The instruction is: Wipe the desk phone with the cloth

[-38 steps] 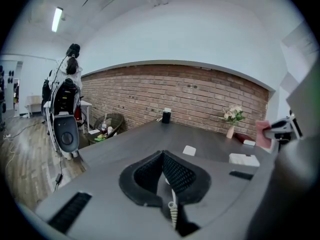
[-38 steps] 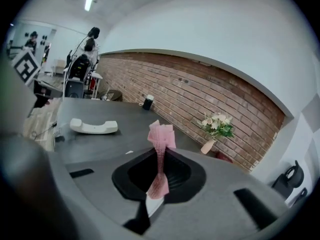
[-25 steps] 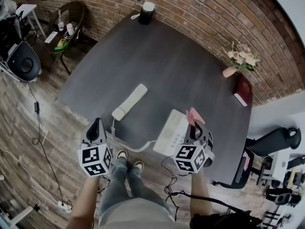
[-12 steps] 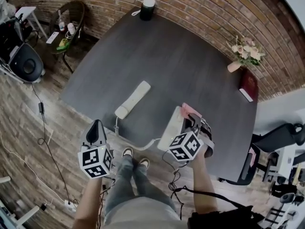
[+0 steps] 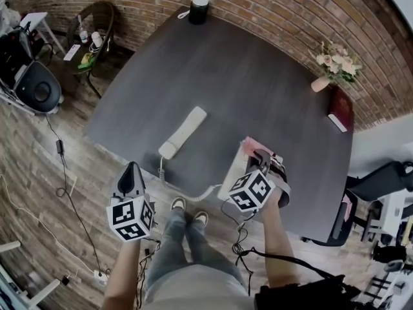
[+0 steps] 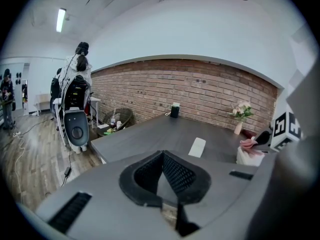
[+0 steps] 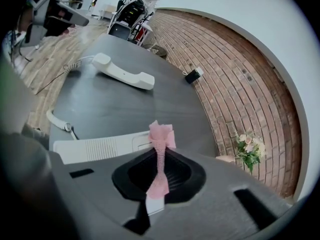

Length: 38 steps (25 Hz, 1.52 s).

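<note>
While the right gripper (image 5: 261, 157) hangs over the desk phone (image 5: 231, 173), its jaws are pinched together on a pink cloth (image 5: 251, 146). In the right gripper view, the cloth (image 7: 161, 149) runs as a thin twisted strip between the pads and fans out past the tips. It sits above the far edge of the white phone base (image 7: 100, 146). Whether it touches the plastic cannot be told.

Taking the person's side of the dark desk (image 5: 226, 76) as 6 o'clock, the phone sits at about 5 o'clock, close to the near edge. Its handset (image 5: 183, 132) is off the cradle and lies flat on the desk at about 7 o'clock. A coiled cord (image 5: 193, 196) joins handset and phone along the near edge.

The left gripper (image 5: 132, 170) is held off the desk, at about 7 o'clock from the handset and over the wooden floor (image 5: 39, 173). Its jaws meet at their tips with nothing between them.

Each gripper carries a marker cube (image 5: 131, 218) printed with black-and-white square patterns, not letters. A vase of flowers (image 5: 335, 66) stands at 2 o'clock on the desk. Just beside it lies a dark red book (image 5: 341, 112), its cover print too small to read. A dark cylinder (image 5: 199, 8) stands at 12 o'clock beside the brick wall (image 5: 277, 11).
</note>
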### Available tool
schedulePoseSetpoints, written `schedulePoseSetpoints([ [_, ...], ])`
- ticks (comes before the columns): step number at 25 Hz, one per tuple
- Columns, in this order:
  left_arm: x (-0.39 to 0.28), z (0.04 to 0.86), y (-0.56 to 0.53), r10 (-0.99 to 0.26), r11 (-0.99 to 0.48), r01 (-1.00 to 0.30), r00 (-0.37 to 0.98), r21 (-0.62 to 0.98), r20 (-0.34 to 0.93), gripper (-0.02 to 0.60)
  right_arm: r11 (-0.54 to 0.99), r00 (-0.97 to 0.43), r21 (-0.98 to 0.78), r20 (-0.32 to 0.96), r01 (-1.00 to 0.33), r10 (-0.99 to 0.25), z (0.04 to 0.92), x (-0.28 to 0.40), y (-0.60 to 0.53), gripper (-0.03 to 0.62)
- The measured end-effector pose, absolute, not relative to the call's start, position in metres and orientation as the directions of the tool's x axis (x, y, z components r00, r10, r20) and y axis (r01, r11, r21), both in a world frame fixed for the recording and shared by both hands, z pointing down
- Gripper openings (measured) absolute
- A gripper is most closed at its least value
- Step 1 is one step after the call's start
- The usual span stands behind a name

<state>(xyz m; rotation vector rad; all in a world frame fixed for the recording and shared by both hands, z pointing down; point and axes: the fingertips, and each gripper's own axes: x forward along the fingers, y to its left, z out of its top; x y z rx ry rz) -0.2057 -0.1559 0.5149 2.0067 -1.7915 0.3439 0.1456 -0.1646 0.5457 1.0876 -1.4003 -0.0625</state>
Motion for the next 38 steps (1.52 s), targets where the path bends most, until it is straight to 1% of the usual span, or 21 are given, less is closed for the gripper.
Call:
schedulePoseSetpoints([
  [18, -0.201, 0.514, -0.154, -0.881, -0.087, -0.983, 0.151, 0.16, 0.449, 0.005, 0.611, 0.215, 0.561, 0.81, -0.559, -0.546, 0.563, 0.135, -0.142, 0.017],
  [38, -0.194, 0.509, -0.134, -0.881, -0.103, -0.983, 0.162, 0.154, 0.445, 0.005, 0.658, 0.148, 0.475, 0.859, -0.584, -0.489, 0.577, 0.108, -0.089, 0.017],
])
